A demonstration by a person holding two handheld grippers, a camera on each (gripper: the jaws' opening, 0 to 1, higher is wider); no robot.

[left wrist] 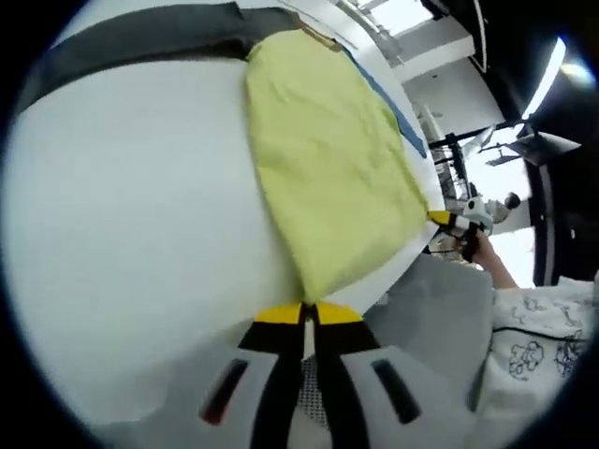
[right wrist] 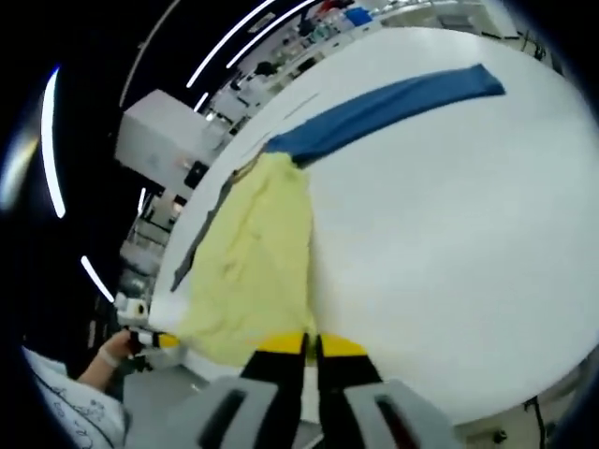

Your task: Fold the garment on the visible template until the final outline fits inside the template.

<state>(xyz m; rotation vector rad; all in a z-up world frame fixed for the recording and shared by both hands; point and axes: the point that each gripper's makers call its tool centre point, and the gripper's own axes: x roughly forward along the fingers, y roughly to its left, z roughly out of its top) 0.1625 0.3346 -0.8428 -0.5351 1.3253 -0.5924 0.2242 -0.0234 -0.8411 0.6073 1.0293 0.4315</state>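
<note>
Your left gripper (left wrist: 310, 313) has its jaws pinched together on the near corner of the yellow garment (left wrist: 328, 159), which lies spread on the white table (left wrist: 131, 234). Your right gripper (right wrist: 311, 344) is likewise clamped on the garment's opposite near corner, at the table's edge.

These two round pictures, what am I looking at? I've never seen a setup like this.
A person holds a two-jaw gripper in each hand, and each carries a fisheye camera. The left gripper view looks along the left gripper; the right gripper view looks along the right gripper. Both have their yellow-tipped jaws closed on the near edge of a yellow garment, lying on a white table. A blue strip and a dark strip lie beyond it. The person's hand shows at the side.
</note>
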